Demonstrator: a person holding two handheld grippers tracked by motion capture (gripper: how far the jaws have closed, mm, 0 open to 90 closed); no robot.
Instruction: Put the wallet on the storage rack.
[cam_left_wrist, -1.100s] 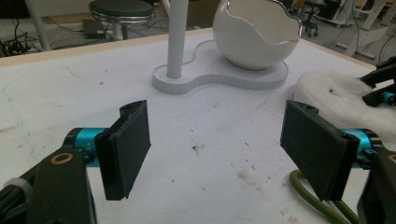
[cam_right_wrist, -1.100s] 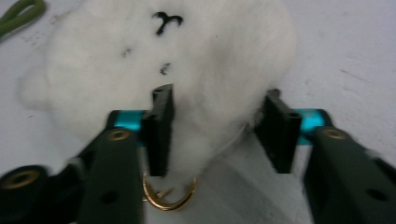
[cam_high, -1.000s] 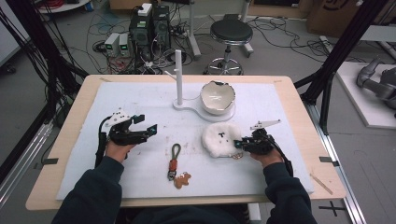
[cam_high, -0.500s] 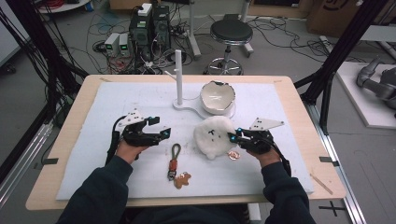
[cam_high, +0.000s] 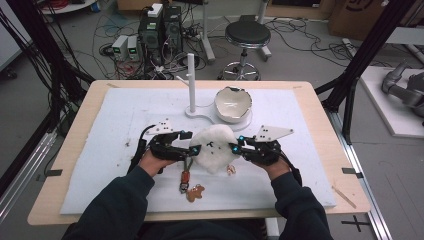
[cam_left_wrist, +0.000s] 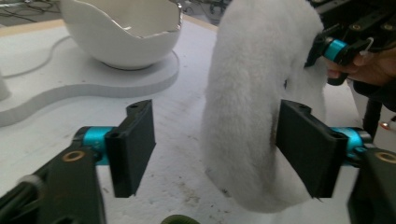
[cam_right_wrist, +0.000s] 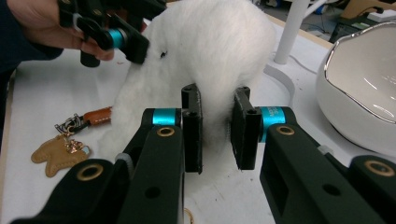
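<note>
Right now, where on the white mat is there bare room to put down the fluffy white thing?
Free: the mat's far-left part, between the white post and the left table edge, and the near-right corner beside the right gripper. Crowded: the middle, where the fluffy white thing, left gripper, keychain and eggshell bowl are close together.

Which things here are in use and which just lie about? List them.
In use: white plush, right gripper shut on it, left gripper open around its edge.

Lying about: keychain, bowl, white stand.
</note>
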